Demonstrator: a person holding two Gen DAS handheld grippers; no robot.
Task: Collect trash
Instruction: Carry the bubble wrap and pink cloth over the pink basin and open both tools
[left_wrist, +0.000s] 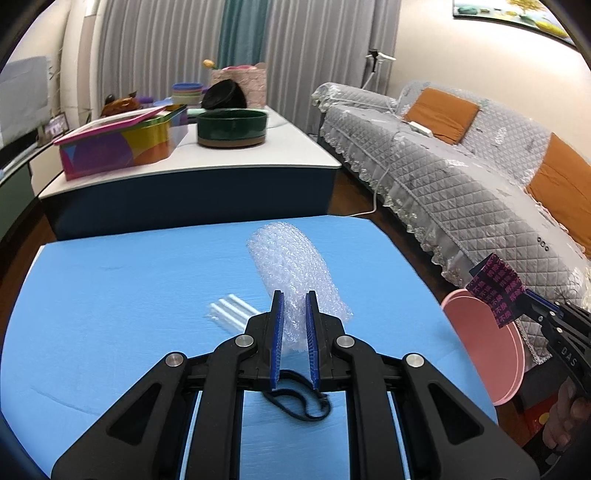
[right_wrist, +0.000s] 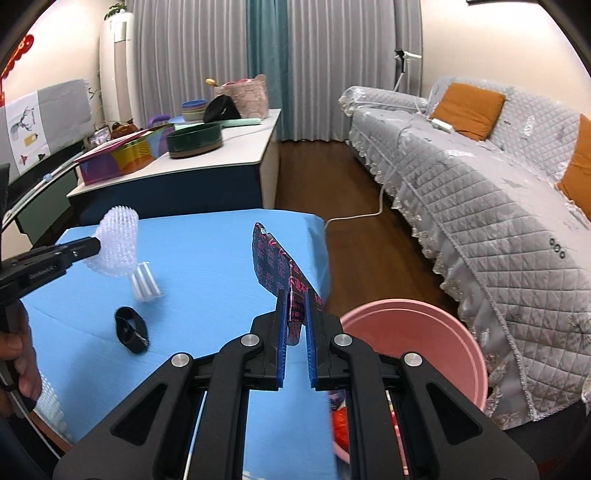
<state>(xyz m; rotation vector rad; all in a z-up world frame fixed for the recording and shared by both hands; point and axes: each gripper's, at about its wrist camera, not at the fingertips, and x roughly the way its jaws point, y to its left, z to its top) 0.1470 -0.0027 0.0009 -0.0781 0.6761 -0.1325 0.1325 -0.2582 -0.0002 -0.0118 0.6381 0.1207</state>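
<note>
Mid-carry in the trash collection, judging by both loads off the tabletop. Left gripper (left_wrist: 295, 321) clenched on a curl of bubble wrap (left_wrist: 291, 266), raised above the middle of the blue tabletop (left_wrist: 110, 280). Right gripper (right_wrist: 295, 321) clamped on a dark wrapper with pink print (right_wrist: 277, 266), poised by the tabletop's right edge. Just beyond that edge, lower down, a pink bin (right_wrist: 424, 332) with an open mouth (something red already inside, too blurred to name).

Next move, most likely: swing the wrapper out over the bin's mouth, loosen the pads, then bring the bubble wrap across the same way.

Left on the tabletop: a bundle of white straws (right_wrist: 146, 284) near the middle and a black band (right_wrist: 131, 328) toward the near edge.

Open floor between tabletop and grey sofa (right_wrist: 480, 192), narrow around the bin; bin rim close to the sofa's lace skirt. Wide clear air above the tabletop.
</note>
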